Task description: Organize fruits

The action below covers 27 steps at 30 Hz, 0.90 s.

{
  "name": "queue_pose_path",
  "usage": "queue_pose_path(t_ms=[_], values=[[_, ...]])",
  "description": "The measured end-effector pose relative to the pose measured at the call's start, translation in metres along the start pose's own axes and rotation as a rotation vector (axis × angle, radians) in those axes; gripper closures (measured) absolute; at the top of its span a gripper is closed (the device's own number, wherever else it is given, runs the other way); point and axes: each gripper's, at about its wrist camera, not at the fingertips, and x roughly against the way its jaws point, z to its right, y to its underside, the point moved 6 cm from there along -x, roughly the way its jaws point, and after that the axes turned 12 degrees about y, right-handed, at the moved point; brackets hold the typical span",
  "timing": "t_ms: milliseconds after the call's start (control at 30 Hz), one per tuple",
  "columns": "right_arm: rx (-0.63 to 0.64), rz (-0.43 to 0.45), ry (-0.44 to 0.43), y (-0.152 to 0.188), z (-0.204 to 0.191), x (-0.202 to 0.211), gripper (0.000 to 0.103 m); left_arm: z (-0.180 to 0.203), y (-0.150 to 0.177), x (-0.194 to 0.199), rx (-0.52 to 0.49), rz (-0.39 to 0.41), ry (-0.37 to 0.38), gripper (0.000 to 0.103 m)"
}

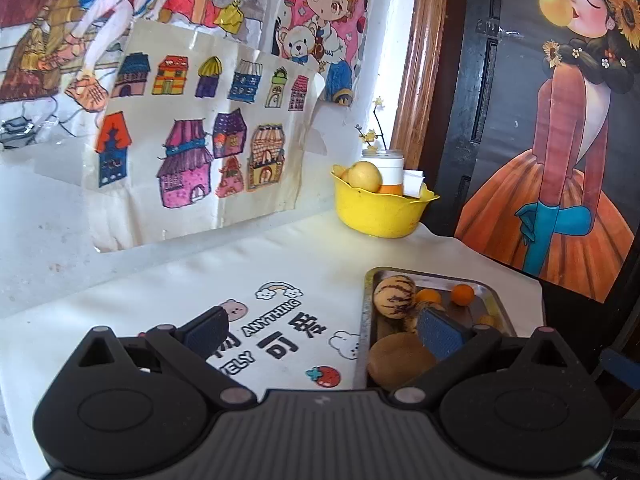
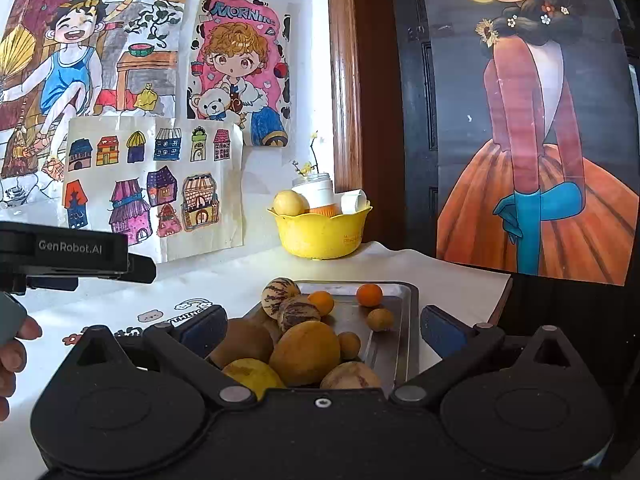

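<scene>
While both grippers are hanging spread and empty, the right gripper [image 2: 324, 328] is hovering over fruit piled on the metal tray [image 2: 394, 344]; it should be closing gently around one round fruit [image 2: 306, 352], avoiding its neighbours.

You have one metal tray [image 2: 404, 320], one yellow bowl [image 2: 320, 236], three striped melons [image 2: 280, 292], two small oranges [image 2: 369, 294].

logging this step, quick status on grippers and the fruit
Left gripper open, empty, over the cloth. Right gripper open, empty, above fruit piled on metal tray. Yellow bowl behind the tray, partly filled. Nothing blocking.
</scene>
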Motion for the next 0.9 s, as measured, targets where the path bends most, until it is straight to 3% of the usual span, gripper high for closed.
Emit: queue_pose_path(t_ms=[367, 900], values=[[0.02, 0.059, 0.041, -0.003, -0.01, 0.026, 0.001, -0.013, 0.012, 0.016, 0.021, 0.005, 0.005, 0.0], [0.004, 0.054, 0.071, 0.006, -0.023, 0.055, 0.001, -0.033, 0.027, 0.046, 0.0, 0.045, -0.033, 0.0]])
